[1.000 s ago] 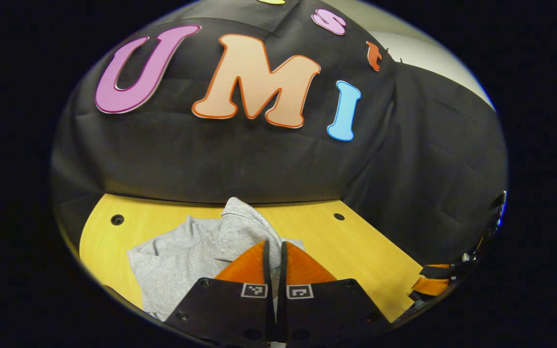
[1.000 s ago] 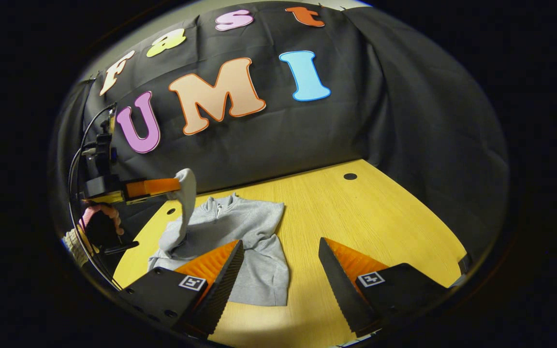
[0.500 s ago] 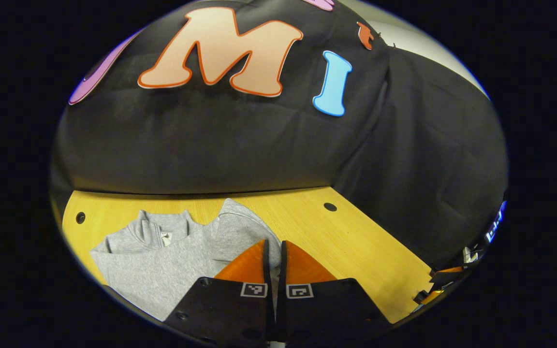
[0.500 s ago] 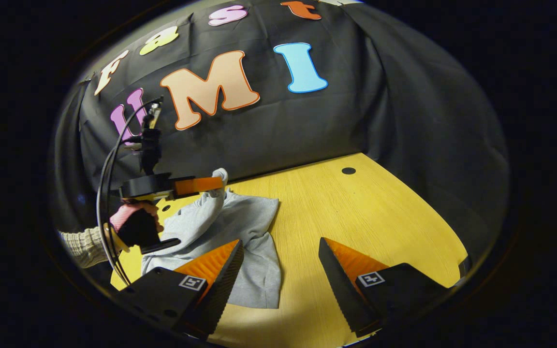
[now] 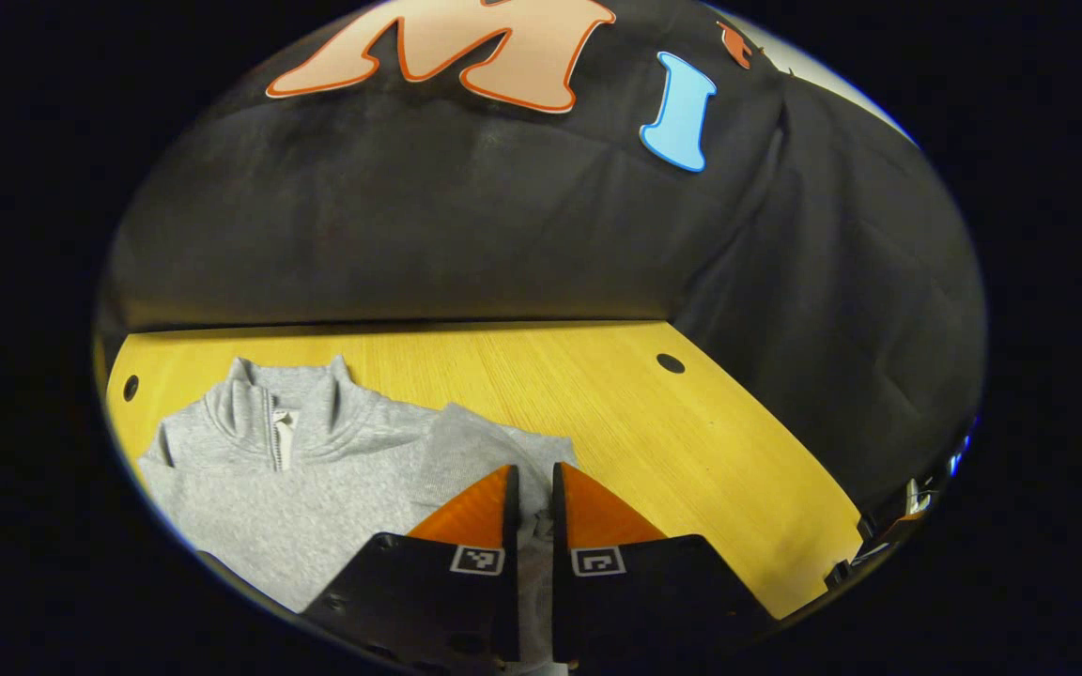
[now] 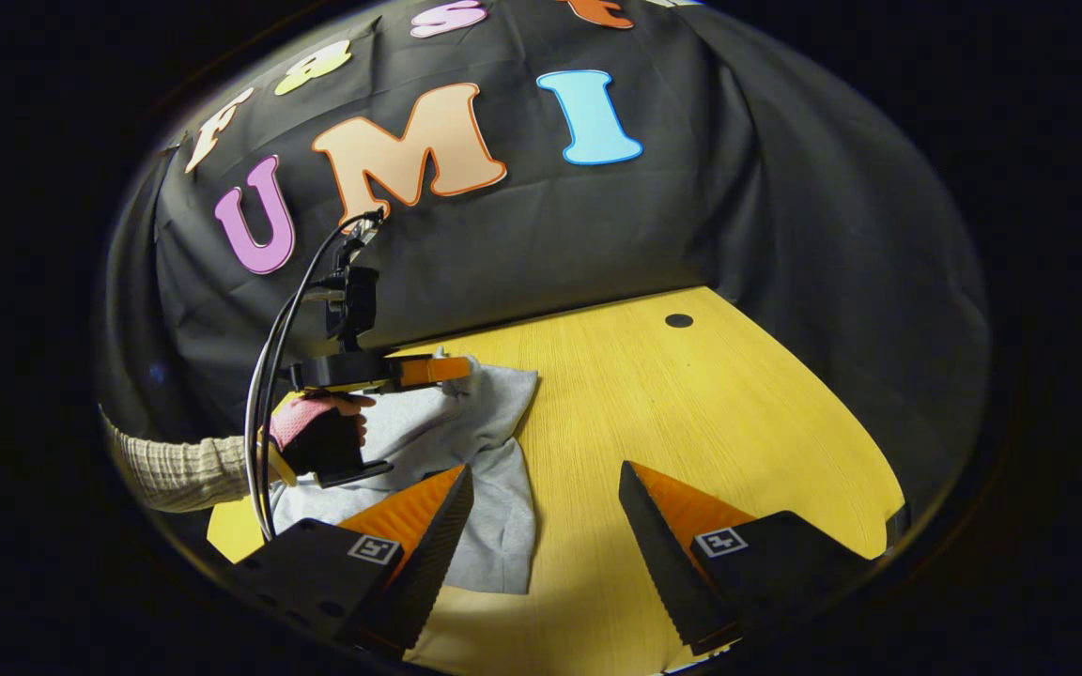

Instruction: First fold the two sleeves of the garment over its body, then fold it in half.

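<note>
A grey zip-neck sweatshirt (image 5: 297,479) lies on the yellow wooden table (image 5: 616,413), collar (image 5: 273,413) toward the wall. My left gripper (image 5: 533,469) is low over its body, shut on the grey sleeve (image 5: 494,441), with fabric filling the narrow gap between the jaws. In the right gripper view the left gripper (image 6: 452,368) holds the sleeve end over the sweatshirt (image 6: 494,469), near its right shoulder. My right gripper (image 6: 545,469) stands open above the table by the garment's lower right edge, with nothing between its fingers.
A gloved hand (image 6: 316,437) in a knit cuff holds the left gripper, with a cable looping up from it. The table (image 6: 710,422) has small round holes (image 6: 679,320) near the wall. The black cloth wall closes the back and right side.
The left gripper carried the raised sleeve rightward and down across the garment's body. Its jaws have parted slightly. The right gripper has hardly moved.
</note>
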A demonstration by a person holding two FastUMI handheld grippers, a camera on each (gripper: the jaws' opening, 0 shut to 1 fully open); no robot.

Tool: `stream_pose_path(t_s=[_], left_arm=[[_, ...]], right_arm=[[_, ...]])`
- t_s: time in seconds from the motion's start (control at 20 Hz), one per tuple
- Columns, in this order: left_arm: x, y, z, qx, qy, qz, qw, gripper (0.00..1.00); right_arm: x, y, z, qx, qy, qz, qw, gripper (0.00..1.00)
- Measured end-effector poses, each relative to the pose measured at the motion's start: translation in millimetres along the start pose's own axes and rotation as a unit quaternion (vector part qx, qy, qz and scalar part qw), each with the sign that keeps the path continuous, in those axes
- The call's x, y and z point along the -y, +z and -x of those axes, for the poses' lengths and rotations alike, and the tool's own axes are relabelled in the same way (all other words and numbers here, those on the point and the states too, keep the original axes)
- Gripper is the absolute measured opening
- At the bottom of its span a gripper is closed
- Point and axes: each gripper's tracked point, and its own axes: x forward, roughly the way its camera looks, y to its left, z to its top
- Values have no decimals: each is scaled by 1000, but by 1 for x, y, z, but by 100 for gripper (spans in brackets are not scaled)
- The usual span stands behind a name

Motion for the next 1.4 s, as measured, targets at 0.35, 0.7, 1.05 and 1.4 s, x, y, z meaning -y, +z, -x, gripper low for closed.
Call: stream_pose_path(t_s=[0.35, 0.7, 1.05, 1.4], left_arm=[[16, -12, 18, -18, -19, -110, 994, 90], [-12, 6, 83, 21, 16, -93, 995, 91], [-66, 5, 183, 49, 84, -79, 992, 91], [-108, -69, 273, 13, 146, -46, 988, 91]], right_arm=[[-1, -7, 1, -4, 9, 4, 1000, 93], [-11, -18, 2, -12, 27, 20, 999, 98], [-39, -45, -2, -35, 66, 53, 996, 98], [-60, -85, -12, -76, 91, 87, 989, 98]])
